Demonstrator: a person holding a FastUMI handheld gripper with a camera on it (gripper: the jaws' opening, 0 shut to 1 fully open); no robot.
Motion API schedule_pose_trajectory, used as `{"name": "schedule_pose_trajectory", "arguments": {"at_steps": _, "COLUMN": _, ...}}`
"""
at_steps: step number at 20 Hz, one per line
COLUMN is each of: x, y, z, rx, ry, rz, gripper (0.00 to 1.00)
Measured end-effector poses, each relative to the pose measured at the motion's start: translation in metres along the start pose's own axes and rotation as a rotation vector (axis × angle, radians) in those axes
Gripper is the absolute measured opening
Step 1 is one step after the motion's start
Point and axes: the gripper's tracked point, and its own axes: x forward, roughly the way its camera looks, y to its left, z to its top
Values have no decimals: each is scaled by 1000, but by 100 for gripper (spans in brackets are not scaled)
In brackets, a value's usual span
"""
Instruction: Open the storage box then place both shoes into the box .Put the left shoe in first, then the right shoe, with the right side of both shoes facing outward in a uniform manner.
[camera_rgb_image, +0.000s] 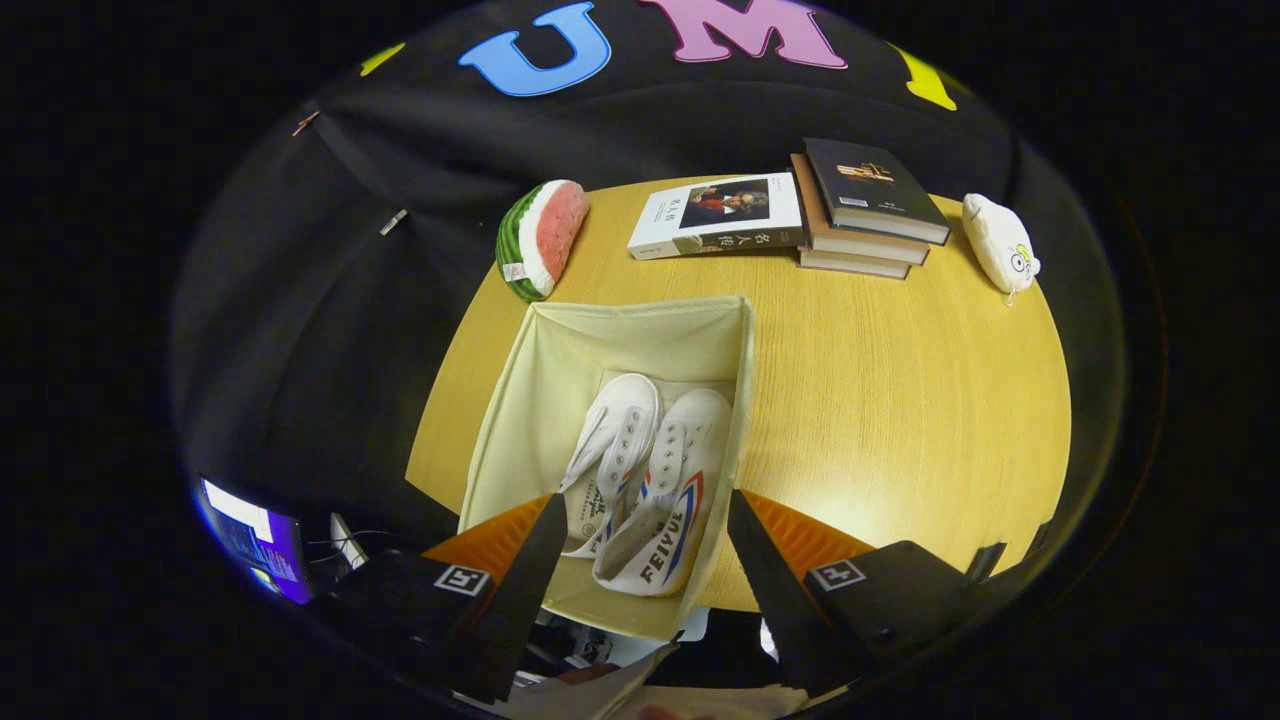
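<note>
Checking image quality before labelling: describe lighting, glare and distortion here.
Gripper view: fisheye bends the table edge; a bright glare patch lies on the wood right of the storage box; both shoes look sharp; the open gripper hangs above them.

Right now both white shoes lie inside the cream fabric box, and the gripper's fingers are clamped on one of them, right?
Not quite. Both shoes do lie inside the fabric box, but the gripper is open above them, its fingers spread apart and pressing on neither, as the gripper view shows.
</note>
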Motion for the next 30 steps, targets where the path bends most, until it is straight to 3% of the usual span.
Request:
{"name": "schedule_pose_trajectory", "arguments": {"at_steps": 11, "x": -38, "y": -54, "z": 57, "rx": 88, "ry": -195, "rz": 23, "gripper": 99}}
{"name": "schedule_pose_trajectory", "arguments": {"at_steps": 17, "x": -76, "y": -120, "z": 107, "rx": 105, "ry": -406, "rz": -54, "gripper": 99}}
{"name": "schedule_pose_trajectory", "arguments": {"at_steps": 24, "x": -161, "y": -171, "z": 148, "rx": -69, "ry": -750, "rz": -184, "gripper": 99}}
{"name": "schedule_pose_trajectory", "arguments": {"at_steps": 30, "x": -197, "y": -193, "z": 155, "rx": -163, "ry": -910, "rz": -278, "gripper": 99}}
